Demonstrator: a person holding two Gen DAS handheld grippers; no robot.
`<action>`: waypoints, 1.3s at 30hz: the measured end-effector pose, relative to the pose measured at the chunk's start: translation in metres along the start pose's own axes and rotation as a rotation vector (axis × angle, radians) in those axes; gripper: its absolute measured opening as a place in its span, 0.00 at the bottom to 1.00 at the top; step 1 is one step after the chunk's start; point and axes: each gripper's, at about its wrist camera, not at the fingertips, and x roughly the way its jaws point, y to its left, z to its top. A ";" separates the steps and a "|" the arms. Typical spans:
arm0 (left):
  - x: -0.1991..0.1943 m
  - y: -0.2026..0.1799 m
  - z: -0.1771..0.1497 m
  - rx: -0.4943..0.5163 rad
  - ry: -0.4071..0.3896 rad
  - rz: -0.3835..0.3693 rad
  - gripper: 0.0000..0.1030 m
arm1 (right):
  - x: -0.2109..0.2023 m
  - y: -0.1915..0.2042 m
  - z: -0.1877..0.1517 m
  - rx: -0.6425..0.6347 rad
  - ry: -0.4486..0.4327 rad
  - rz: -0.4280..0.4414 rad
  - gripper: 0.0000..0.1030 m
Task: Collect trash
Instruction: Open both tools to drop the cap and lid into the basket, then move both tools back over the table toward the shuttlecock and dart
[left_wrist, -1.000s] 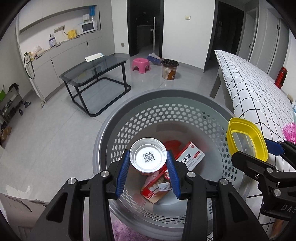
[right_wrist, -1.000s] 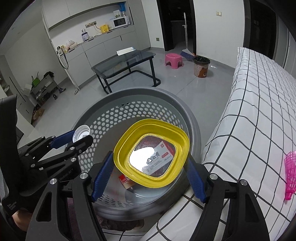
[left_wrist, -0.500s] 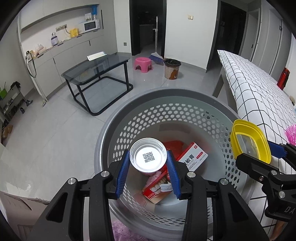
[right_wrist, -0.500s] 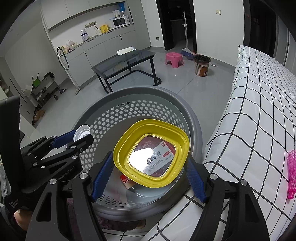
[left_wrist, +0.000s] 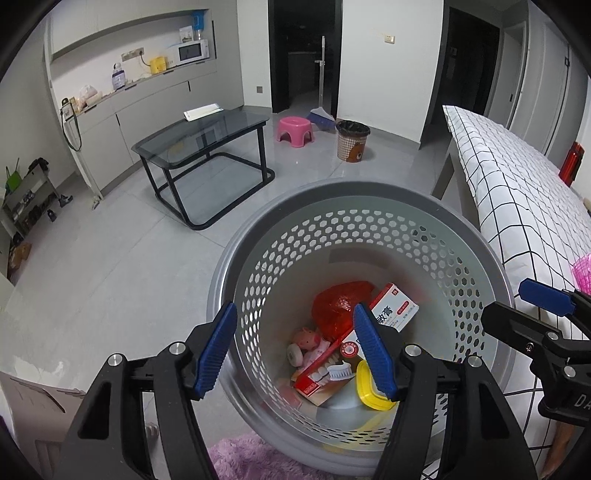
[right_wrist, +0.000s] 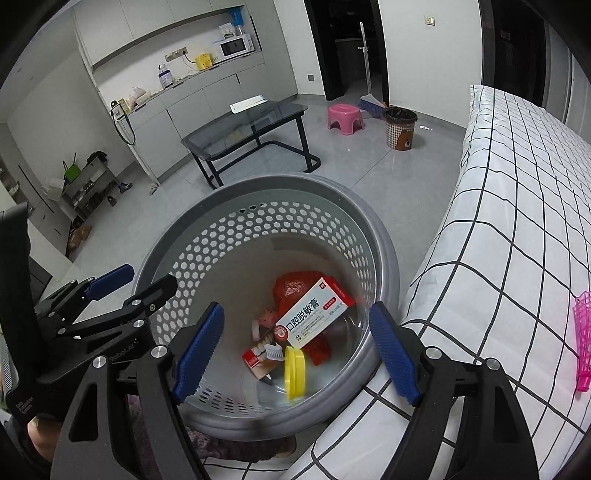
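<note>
Over the grey basket (left_wrist: 369, 221), both claws point down into it, and neither holds anything. The left claw (left_wrist: 295, 350) has its jaws apart; they have just been opening, and nothing is between the pads. The right claw (right_wrist: 295, 354) also stands wide apart, its jaws having just opened a little further, with only open air between them.

Down in the basket lies the trash, well below both claws. A white toothpaste box (right_wrist: 314, 321) rests tilted on a red bag (left_wrist: 340, 306) towards the far side. Nearer lies a red box (left_wrist: 325, 376) with a toothbrush picture on it. A yellow lid (right_wrist: 294, 373) stands on edge at the near side, blurred in the right wrist view; in the left wrist view it shows just beside the left claw's right finger, partly hidden behind it. A small pink toy (left_wrist: 308, 338) lies at the left of the heap, and a small white round thing (left_wrist: 294, 354) is next to it; whether that is a cup or a cap I cannot tell.

The basket stands on the floor just beside a bed (right_wrist: 517, 240) with a checked sheet, at the right. A pink mesh thing (right_wrist: 583, 339) lies on the bed, far right. A purple rug (left_wrist: 251, 458) shows under the basket's near rim.
</note>
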 end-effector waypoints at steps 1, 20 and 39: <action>-0.001 0.000 0.000 -0.002 0.001 0.001 0.62 | 0.000 0.000 0.000 -0.002 -0.001 0.000 0.75; -0.027 -0.015 0.005 -0.009 -0.024 -0.031 0.67 | -0.019 -0.013 -0.004 0.051 -0.007 0.009 0.75; -0.067 -0.083 0.006 0.109 -0.077 -0.166 0.68 | -0.132 -0.078 -0.063 0.218 -0.159 -0.126 0.75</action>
